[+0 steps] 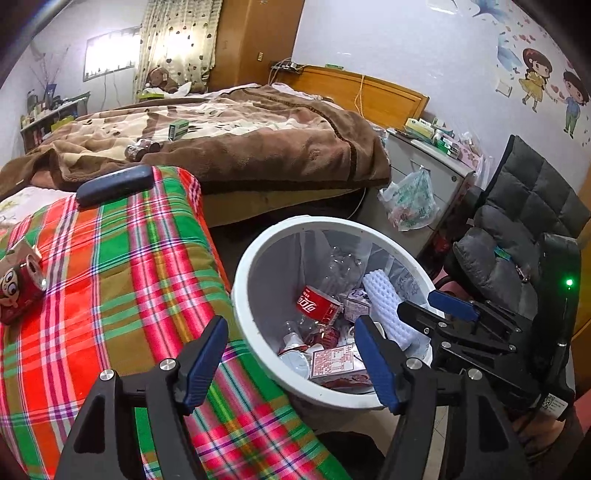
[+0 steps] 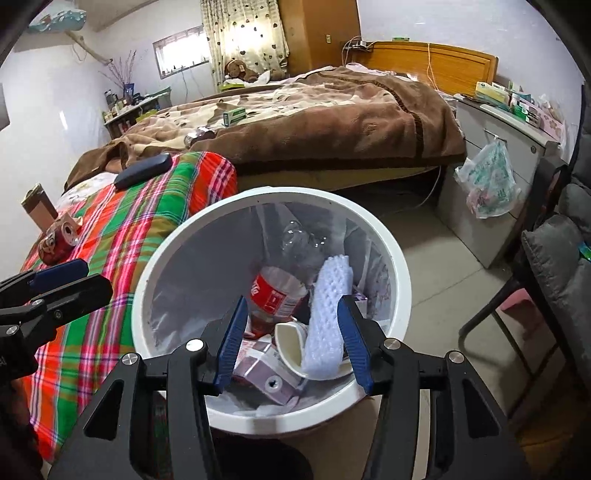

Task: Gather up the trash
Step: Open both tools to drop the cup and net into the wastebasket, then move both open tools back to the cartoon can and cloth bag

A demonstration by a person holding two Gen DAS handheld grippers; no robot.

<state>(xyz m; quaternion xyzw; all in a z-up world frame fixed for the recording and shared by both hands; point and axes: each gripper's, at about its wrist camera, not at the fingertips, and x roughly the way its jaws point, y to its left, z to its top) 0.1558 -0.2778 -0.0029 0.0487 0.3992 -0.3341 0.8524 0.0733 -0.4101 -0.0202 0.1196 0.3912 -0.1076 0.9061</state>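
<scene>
Bin partly filled, more trash left.
Both the left gripper (image 1: 291, 360) and right gripper (image 2: 295, 343) hung open and empty over the bin (image 2: 400, 273); a red can (image 2: 59, 236) remained at the plaid cover's (image 2: 122, 236) far edge.

Bedroom here: brown-blanketed bed (image 2: 314, 118), wooden headboard (image 2: 436, 66) (cartoon wall stickers (image 1: 546, 85)), backlit curtain (image 2: 243, 33), pale tiled floor (image 2: 436, 266)

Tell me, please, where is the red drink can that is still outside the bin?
The red can lies on its side on the plaid cloth, left of the white bin in both views, next to a brown box.
</scene>
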